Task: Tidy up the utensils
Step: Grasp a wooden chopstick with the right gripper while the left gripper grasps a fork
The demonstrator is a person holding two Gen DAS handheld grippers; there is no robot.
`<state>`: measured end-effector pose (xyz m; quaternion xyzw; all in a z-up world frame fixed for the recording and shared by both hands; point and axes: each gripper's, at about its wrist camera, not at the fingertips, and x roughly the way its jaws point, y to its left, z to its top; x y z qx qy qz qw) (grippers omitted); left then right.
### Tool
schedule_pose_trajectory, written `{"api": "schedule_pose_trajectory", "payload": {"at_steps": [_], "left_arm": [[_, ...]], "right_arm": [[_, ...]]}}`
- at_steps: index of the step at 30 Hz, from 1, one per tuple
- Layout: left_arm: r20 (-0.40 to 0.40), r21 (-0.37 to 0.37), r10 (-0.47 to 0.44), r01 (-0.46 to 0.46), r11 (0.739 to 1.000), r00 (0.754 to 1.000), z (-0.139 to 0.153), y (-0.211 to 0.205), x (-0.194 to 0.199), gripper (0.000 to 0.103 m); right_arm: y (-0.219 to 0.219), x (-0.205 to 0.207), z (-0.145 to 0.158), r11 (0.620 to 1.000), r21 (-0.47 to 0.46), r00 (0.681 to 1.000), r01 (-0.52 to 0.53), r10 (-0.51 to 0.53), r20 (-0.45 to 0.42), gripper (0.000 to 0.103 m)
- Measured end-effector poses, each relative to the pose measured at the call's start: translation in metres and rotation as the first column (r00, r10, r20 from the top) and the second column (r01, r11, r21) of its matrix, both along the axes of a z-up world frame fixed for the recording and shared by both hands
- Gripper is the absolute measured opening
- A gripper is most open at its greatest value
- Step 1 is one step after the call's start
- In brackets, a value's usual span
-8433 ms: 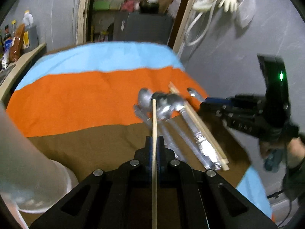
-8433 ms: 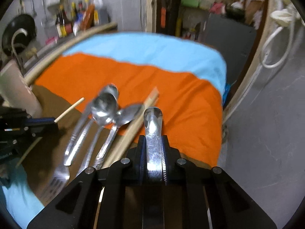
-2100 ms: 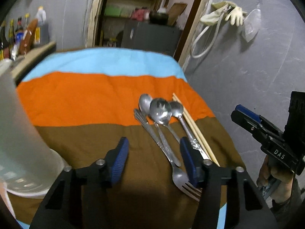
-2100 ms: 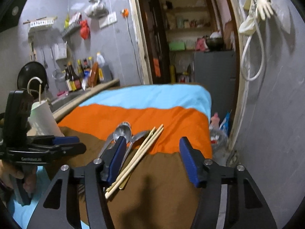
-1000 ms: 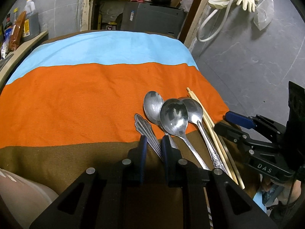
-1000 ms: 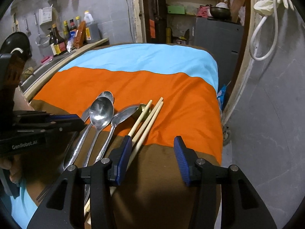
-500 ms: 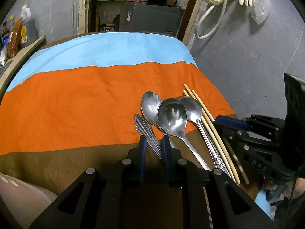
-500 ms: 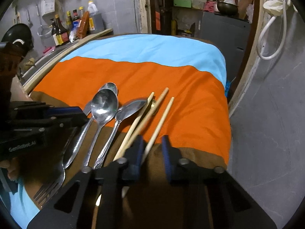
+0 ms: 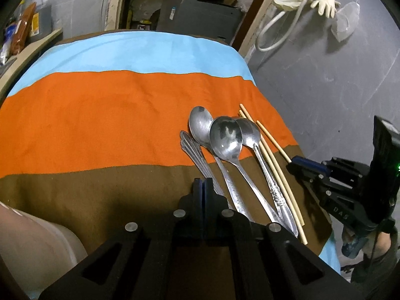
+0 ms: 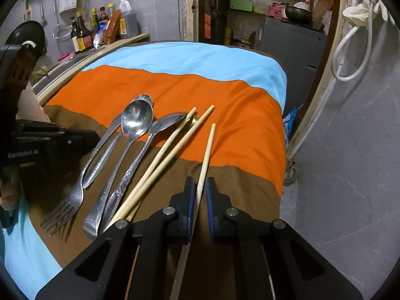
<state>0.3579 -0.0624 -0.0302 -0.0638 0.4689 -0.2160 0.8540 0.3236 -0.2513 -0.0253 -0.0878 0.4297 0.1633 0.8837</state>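
Right gripper (image 10: 199, 195) is closed on a chopstick (image 10: 207, 155), pads pinching its near part; the stick runs on back under the camera. Left gripper (image 9: 203, 187) is closed too, pads meeting; the fork (image 9: 192, 150) handle passes just beside its right finger, and I cannot tell whether anything is nipped.

The step looks like picking this one stick out of the pile. To do it well, lift straight and slowly; the grip is near one end, so the long free part may swing or pivot in the pads; keep the wrist steady and the far tip clear of the two chopsticks (image 10: 170, 155) lying just to its left. If it goes into the cup (image 9: 30, 240) at the left edge, tip it upright first.

The held stick lies over the brown band of the cloth (image 9: 100, 115) near its right edge, far tip over the orange band; its long axis runs away from the gripper, leaning slightly right. The other two fan off at an angle, touching the spoons (image 9: 226, 135); spoon bowls point away, fork tines toward the person.
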Motion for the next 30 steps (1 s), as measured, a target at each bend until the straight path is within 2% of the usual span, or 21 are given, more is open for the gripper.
{"api": "schedule_pose_trajectory", "payload": {"at_steps": [5, 7, 9, 12, 16, 22, 27, 30], "left_arm": [[0.01, -0.015, 0.006, -0.006, 1.0, 1.0, 0.004, 0.0, -0.007, 0.011], [0.012, -0.024, 0.003, -0.002, 1.0, 1.0, 0.005, 0.0, -0.011, 0.021], [0.014, -0.034, -0.007, 0.007, 0.999, 1.0, 0.006, -0.001, -0.012, 0.027], [0.008, -0.003, -0.019, 0.019, 1.0, 1.0, 0.004, -0.005, -0.008, 0.027], [0.0, 0.08, -0.045, 0.045, 0.996, 0.999, 0.004, -0.018, 0.0, 0.027], [-0.032, 0.141, -0.063, 0.067, 0.988, 0.997, 0.002, -0.031, 0.018, 0.029], [0.011, 0.246, -0.093, 0.087, 0.965, 0.996, -0.002, -0.046, 0.016, 0.028], [0.025, 0.249, -0.096, 0.087, 0.965, 0.995, -0.004, -0.045, 0.014, 0.024]], "right_arm": [[-0.008, -0.002, -0.002, 0.999, 0.044, 1.0, 0.002, -0.002, 0.003, 0.006], [-0.008, -0.003, -0.002, 0.999, 0.044, 1.0, -0.002, 0.001, 0.009, 0.006], [-0.009, -0.004, -0.003, 0.999, 0.043, 1.0, -0.008, 0.007, 0.014, 0.006], [-0.011, -0.003, -0.004, 0.998, 0.053, 1.0, -0.015, 0.014, 0.014, 0.006], [-0.012, -0.004, -0.005, 0.998, 0.06, 1.0, -0.021, 0.02, 0.016, 0.006], [-0.01, -0.001, -0.005, 0.999, 0.049, 1.0, -0.023, 0.023, 0.013, 0.007], [0.007, 0.012, -0.005, 0.999, -0.036, 0.999, -0.038, 0.038, 0.001, 0.008], [0.015, 0.026, -0.007, 0.997, -0.058, 0.999, -0.046, 0.044, -0.025, 0.01]]}}
